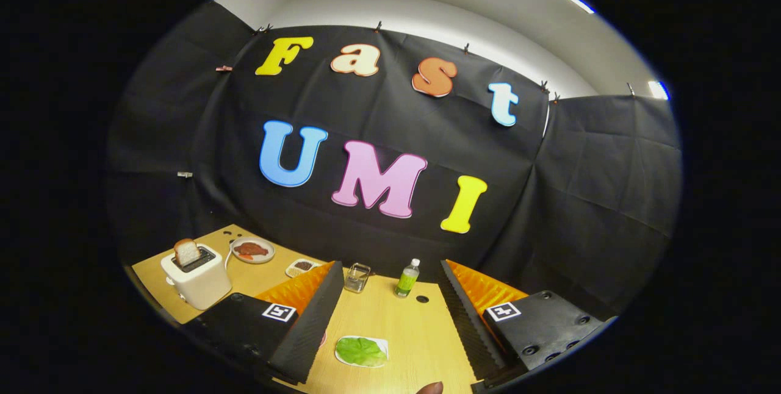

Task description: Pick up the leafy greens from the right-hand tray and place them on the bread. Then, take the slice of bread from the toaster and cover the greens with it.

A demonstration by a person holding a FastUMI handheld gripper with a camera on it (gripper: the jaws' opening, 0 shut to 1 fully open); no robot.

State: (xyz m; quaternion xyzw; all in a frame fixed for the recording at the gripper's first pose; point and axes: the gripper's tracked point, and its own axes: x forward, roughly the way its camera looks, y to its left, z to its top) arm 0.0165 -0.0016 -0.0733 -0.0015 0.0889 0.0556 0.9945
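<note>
Between the spread, empty fingers of the gripper (390,327), near the table's (396,315) front edge, lies the lettuce leaf (360,351) on a small white tray (380,343). It looks light, limp and easily torn; pinching one edge seems safest. Farther off at the left corner, bread (186,252) stands in the toaster (196,275).

Contents of small dish (301,268) too small to identify; tray (361,351) edge partly hidden behind left finger (308,321)

gripper (390,327) open | bare table (390,315) between | glass (357,277), bottle (407,278) beyond
</note>
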